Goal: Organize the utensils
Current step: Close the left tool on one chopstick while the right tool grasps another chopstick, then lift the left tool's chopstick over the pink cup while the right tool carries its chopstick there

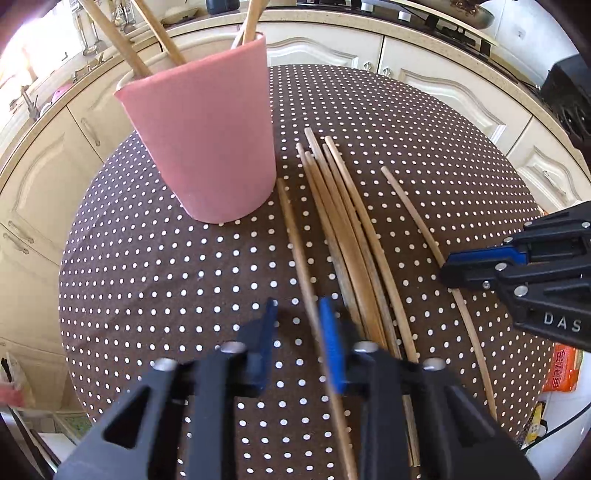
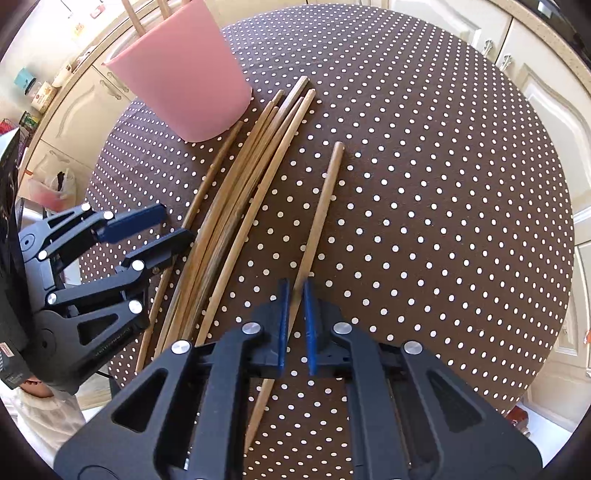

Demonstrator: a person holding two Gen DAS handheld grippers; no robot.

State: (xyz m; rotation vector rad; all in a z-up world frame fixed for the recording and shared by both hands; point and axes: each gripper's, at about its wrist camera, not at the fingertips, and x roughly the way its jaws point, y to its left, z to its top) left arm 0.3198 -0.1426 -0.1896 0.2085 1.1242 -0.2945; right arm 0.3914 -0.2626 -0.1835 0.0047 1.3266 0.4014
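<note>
Pink cup (image 1: pixel 207 147) stands upright at the far left of the dotted tablecloth (image 1: pixel 166 266), with several chopsticks already standing in it (image 1: pixel 110 33). Just right of its base the left chopstick (image 1: pixel 295 236) lies flat. Its long axis runs away from the person, and its far tip is almost at the cup's foot. The left gripper (image 1: pixel 301 314) straddles the near half of this stick with its jaws apart; the stick runs along the right-hand pad and the other pad stands off, so I judge there is no pinch yet. Next rightward is the bundle of chopsticks (image 1: pixel 343 221), packed side by side on the same axis and untouched. Well right of it, on bare cloth, is the lone chopstick (image 2: pixel 325 199), roughly parallel to the rest. The right gripper (image 2: pixel 295 291) has its pads drawn in narrow around the near part of this stick, which reads as a pinch, though the contact is hard to confirm. Both sticks point lengthwise toward the cup's side of the table. The cup lies ahead and left of both grippers, and the left gripper is the nearer. Either stick would need tipping upright before it goes in.
</note>
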